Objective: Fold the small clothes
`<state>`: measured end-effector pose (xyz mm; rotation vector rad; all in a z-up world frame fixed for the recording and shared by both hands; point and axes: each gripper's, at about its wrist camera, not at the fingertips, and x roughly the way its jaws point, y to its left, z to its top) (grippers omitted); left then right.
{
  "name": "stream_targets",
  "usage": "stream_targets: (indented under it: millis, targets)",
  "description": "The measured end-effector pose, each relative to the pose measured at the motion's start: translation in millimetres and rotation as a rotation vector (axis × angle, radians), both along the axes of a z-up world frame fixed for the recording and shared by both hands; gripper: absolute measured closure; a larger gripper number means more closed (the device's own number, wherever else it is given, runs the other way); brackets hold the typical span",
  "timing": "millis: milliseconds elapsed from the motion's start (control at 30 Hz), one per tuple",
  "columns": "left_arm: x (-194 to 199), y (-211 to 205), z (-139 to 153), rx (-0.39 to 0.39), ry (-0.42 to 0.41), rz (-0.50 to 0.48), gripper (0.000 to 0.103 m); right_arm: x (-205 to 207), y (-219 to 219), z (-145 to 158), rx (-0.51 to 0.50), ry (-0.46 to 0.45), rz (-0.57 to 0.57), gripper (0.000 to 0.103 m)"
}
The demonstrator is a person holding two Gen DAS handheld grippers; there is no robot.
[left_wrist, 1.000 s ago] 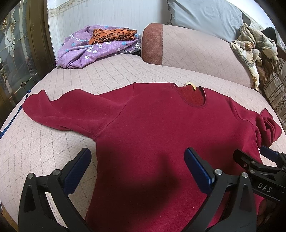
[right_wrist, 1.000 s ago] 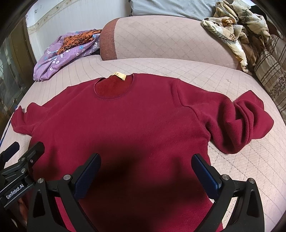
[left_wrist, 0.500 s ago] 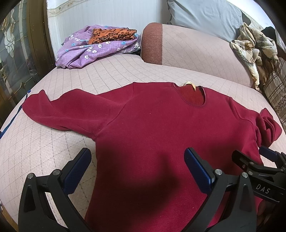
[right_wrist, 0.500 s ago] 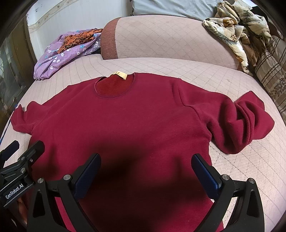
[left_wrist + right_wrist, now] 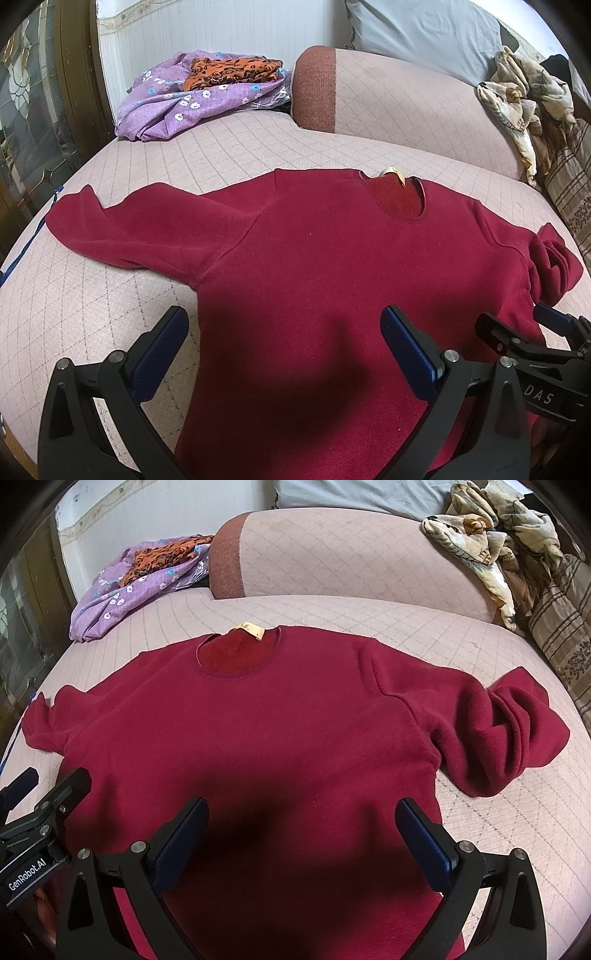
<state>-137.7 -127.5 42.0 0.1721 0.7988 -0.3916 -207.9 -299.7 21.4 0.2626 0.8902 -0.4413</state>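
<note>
A dark red sweater (image 5: 332, 266) lies flat, front up, on the pink quilted sofa seat (image 5: 110, 302), neck hole with a yellow tag (image 5: 393, 172) at the far side. Its left sleeve (image 5: 122, 225) is spread out; its right sleeve (image 5: 502, 731) is bunched and folded on itself. My left gripper (image 5: 284, 339) is open and empty above the sweater's lower left part. My right gripper (image 5: 301, 823) is open and empty above its lower middle. It also shows in the left wrist view (image 5: 517, 328), at the right edge.
A purple flowered cloth with an orange patterned garment (image 5: 207, 88) lies at the back left. The sofa backrest (image 5: 406, 96) runs behind. A crumpled beige patterned cloth (image 5: 524, 96) and a striped cushion (image 5: 565, 627) sit at the right. A wooden door frame (image 5: 74, 74) stands left.
Both grippers stay open over the sweater's lower part; the views have shifted very slightly. The sweater has not moved.
</note>
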Motion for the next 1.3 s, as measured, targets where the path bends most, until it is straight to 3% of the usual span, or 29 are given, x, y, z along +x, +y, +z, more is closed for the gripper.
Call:
stream_targets:
  millis: [633, 733, 867, 1100, 1300]
  targets:
    - [0, 2, 0, -0.01, 0.006, 0.001, 0.0, 3, 2, -5, 0.003, 0.015, 0.01, 0.001]
    - [1, 4, 1, -0.031, 0.026, -0.001, 0.0, 3, 2, -5, 0.005, 0.016, 0.01, 0.001]
    - [9, 23, 12, -0.131, 0.101, 0.011, 0.0, 4, 3, -5, 0.003, 0.016, 0.018, 0.002]
    - [54, 101, 32, -0.231, 0.125, 0.228, 0.0, 10, 9, -6, 0.022, 0.012, 0.07, 0.003]
    - [122, 202, 15, -0.365, 0.18, 0.547, 0.001, 11, 15, -6, 0.02, 0.009, 0.106, 0.003]
